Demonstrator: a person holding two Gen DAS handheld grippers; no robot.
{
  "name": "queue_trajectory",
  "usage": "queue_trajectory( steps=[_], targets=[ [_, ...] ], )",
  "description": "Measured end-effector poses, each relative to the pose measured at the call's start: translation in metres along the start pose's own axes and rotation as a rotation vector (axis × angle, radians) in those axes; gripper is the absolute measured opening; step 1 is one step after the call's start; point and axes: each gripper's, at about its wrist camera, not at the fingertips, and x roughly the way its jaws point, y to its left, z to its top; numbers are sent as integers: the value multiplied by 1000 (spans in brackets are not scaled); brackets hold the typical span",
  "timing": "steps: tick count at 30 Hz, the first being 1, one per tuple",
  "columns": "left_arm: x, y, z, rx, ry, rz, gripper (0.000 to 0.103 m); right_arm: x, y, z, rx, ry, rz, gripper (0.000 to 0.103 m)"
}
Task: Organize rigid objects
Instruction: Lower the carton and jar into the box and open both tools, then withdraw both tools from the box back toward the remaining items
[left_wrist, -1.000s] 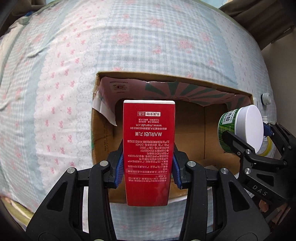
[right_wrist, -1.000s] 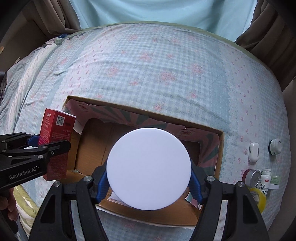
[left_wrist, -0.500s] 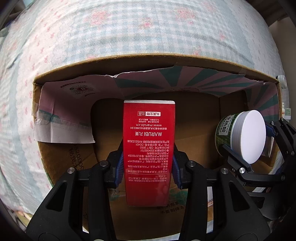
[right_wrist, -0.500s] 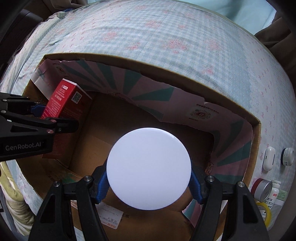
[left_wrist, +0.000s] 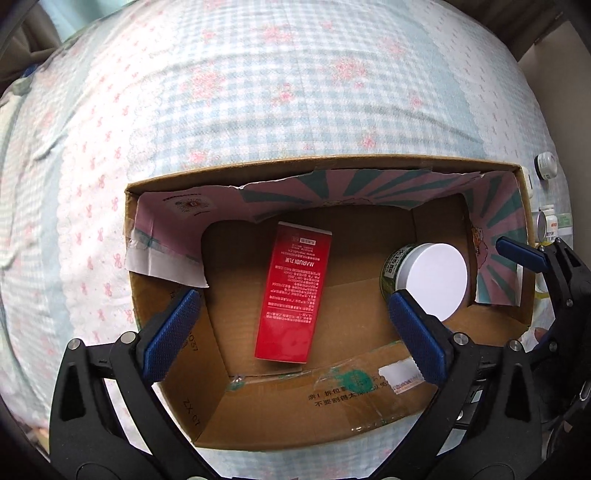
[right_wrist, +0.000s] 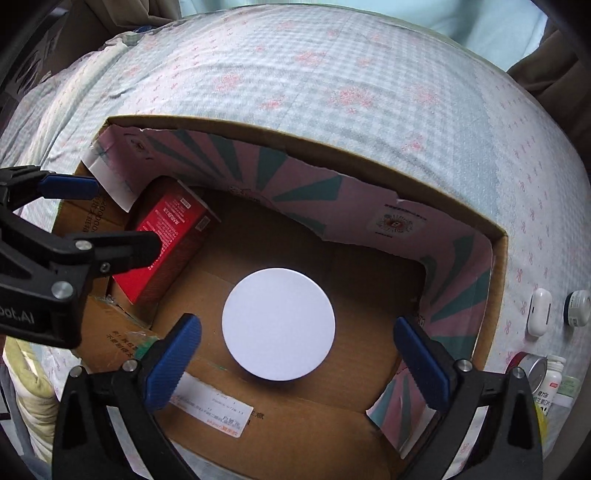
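A red carton (left_wrist: 293, 293) stands in the left part of the cardboard box (left_wrist: 332, 413) on the bed; it also shows in the right wrist view (right_wrist: 168, 240). A green jar with a white lid (left_wrist: 432, 278) stands in the right part of the box; its lid fills the middle of the right wrist view (right_wrist: 279, 329). My left gripper (left_wrist: 295, 339) is open and empty, above the carton. My right gripper (right_wrist: 295, 360) is open and empty, above the jar, and shows in the left wrist view (left_wrist: 517, 254).
The box (right_wrist: 496, 258) has torn pink and green paper lining. Right of it on the checked bedspread (right_wrist: 332, 74) lie a white case (right_wrist: 539, 310), a small dark jar (right_wrist: 577, 308), a round tin (right_wrist: 532, 373) and a small white bottle (right_wrist: 552, 384). Curtains hang behind.
Both grippers went down into the box, opened and let go of the red carton and the white-lidded jar, then drew back up. Both objects now stand on the box floor.
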Motion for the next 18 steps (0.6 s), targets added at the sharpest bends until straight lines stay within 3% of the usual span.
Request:
queue_trajectory(
  steps=[11,18],
  targets=[
    [-48,0,-19,14,-86,-3,102,-35,2,-4,18,-61,-36,103],
    [-96,-6,-43,4,-128,-24,103,-83,9,-21,49,-121,-42,103]
  ],
)
